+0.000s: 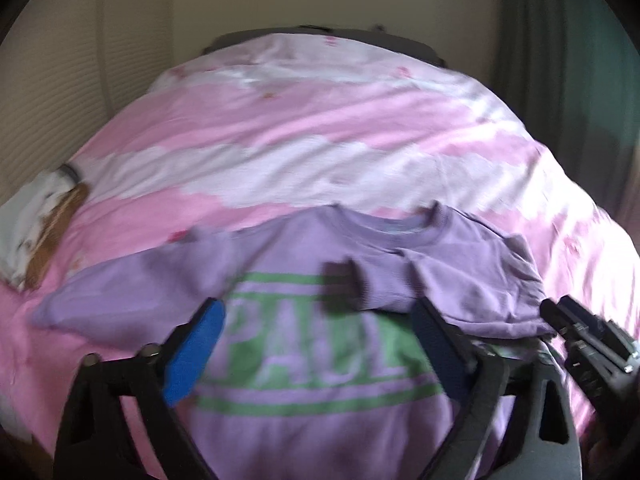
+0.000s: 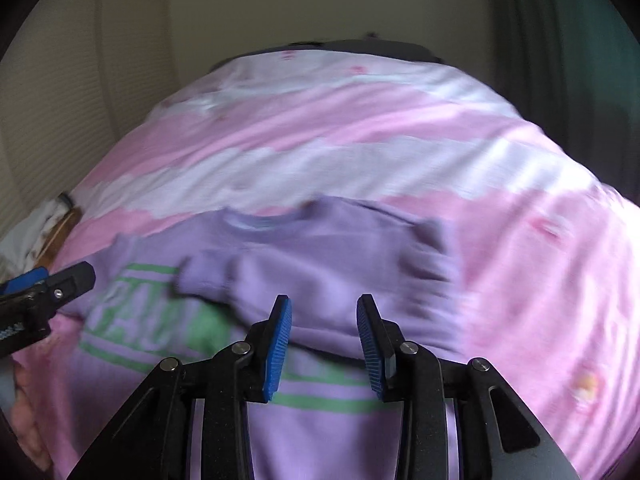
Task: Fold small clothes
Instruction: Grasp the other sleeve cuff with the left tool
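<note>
A small lilac T-shirt with green lettering lies face up on the pink and white bed cover. Its right sleeve is folded inward over the chest. My left gripper is open and empty above the print. My right gripper is open and empty over the folded sleeve, above the shirt. The right gripper's body shows at the right edge of the left wrist view. The left gripper's tip shows at the left edge of the right wrist view.
A white and brown cloth lies at the bed's left edge, next to a pale wall. A dark headboard stands at the far end. A green curtain hangs at the right. The bed cover stretches to the right of the shirt.
</note>
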Available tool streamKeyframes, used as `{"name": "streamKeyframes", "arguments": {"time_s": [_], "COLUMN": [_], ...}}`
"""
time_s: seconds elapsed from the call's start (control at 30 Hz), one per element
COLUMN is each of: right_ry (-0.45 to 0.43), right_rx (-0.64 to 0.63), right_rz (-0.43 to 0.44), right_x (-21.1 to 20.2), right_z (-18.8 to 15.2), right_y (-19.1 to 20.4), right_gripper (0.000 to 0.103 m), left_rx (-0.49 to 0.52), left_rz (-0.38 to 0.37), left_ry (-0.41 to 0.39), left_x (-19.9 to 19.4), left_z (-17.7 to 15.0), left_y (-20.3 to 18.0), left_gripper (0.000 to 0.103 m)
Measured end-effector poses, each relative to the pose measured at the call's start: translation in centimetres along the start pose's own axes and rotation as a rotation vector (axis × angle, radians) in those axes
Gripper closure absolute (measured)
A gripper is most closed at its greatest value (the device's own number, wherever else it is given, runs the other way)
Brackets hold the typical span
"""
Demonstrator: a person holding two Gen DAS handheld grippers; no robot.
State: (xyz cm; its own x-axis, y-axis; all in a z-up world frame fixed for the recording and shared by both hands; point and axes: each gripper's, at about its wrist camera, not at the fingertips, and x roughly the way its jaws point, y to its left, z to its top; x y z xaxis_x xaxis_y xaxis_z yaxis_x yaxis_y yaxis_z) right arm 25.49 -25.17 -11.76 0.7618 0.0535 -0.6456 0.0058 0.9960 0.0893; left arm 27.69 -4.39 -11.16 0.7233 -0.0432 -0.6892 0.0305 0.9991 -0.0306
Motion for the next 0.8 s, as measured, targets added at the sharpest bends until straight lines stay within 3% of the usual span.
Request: {"name": "streamKeyframes", "arguments": {"time_s": [0.07,0.13,0.27,0.5,0.6,0.63,0.8], "right_ry": [-0.005,-0.01,-0.024,-0.033,-0.012,-0.007,0.012], "right_rx": [0.043,0.065,0.072,0.057,0.054,0.058,0.065], "right_rz": [-0.008,-0.011,-0.002,0.006,0.004,0.006,-0.025], "right_x": [-0.3,-0.2,-0.2,0.3,0.9,1.0,1.6], "right_z": [0.0,0.2,0.6,0.3,-0.3,-0.4,-0.9], "right_y": [-1.8,-3.0,-3.9,-3.9,-4.0,-4.1,-4.8], "right_gripper": [0.068,0.068,0.068,0.068,0.068,0.068,0.068], "left_rx": [0.037,0.052,0.044,-0.016,-0.046,-0.046,-0.006], "left_rz": [-0.02,-0.034,-0.055,-0.107,-0.147,-0.16,-0.153], "left_ry": [0.02,0.047,0.074,0.128,0.14,0.143,0.127], "left_x": [1.5,3.1,5.4,8.4,9.0,9.0,8.3], "left_z": [0.2,0.4,0.5,0.2,0.1,0.0,-0.4], "left_y": [-1.4,-2.1,-2.2,-1.0,-0.5,-0.6,-0.8], "left_gripper": [0.039,0.048,0.056,0.06,0.079,0.09,0.096]}}
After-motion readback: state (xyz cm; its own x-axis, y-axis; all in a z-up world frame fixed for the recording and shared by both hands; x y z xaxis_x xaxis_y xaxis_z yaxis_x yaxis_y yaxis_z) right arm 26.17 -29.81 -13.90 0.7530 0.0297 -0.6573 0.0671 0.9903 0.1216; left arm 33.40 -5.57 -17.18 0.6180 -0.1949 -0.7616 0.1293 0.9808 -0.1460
